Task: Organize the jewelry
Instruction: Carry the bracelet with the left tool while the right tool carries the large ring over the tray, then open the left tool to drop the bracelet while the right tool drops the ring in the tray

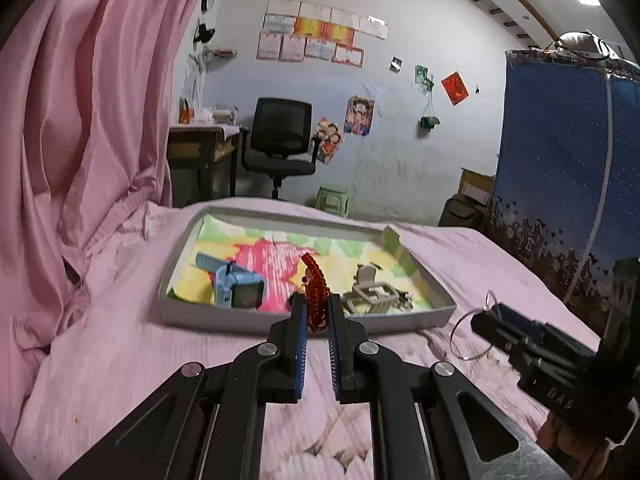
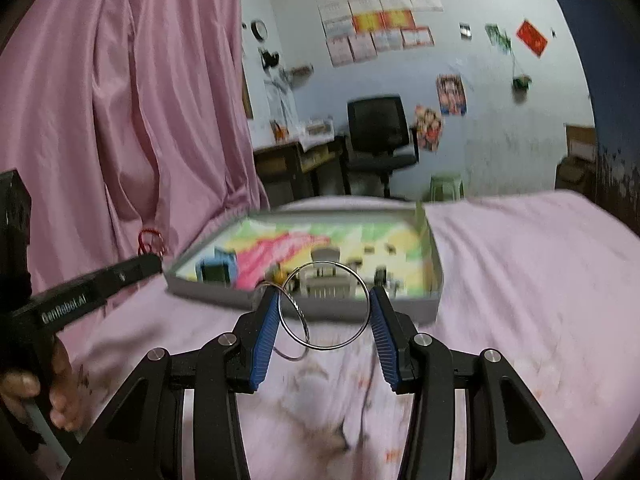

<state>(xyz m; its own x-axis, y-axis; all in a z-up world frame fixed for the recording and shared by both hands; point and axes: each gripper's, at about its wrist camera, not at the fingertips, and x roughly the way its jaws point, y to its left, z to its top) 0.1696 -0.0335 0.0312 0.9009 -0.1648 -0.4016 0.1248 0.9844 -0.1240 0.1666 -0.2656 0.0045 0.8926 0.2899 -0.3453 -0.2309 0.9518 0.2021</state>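
My left gripper point(image 1: 317, 304) is shut on a red beaded bracelet point(image 1: 314, 292) and holds it just in front of the near wall of a shallow grey tray point(image 1: 280, 322) on the pink bed. Inside the tray lie a blue watch point(image 1: 236, 286) and a pale grey watch point(image 1: 372, 292). My right gripper point(image 2: 324, 294) is shut on thin silver bangles point(image 2: 297, 310), which span the gap between its blue pads, short of the tray point(image 2: 400, 310). In the left wrist view the right gripper point(image 1: 484, 320) hovers at the right with the bangles point(image 1: 454, 334). The right wrist view shows the left gripper point(image 2: 152, 264) at the left, with the bracelet point(image 2: 150, 240).
The pink bedspread point(image 1: 120, 360) stretches around the tray. A pink curtain point(image 1: 80, 120) hangs at the left. A blue fabric wardrobe point(image 1: 560, 160) stands at the right. Beyond the bed are a black office chair point(image 1: 280, 136), a desk point(image 1: 200, 148) and a green stool point(image 1: 332, 200).
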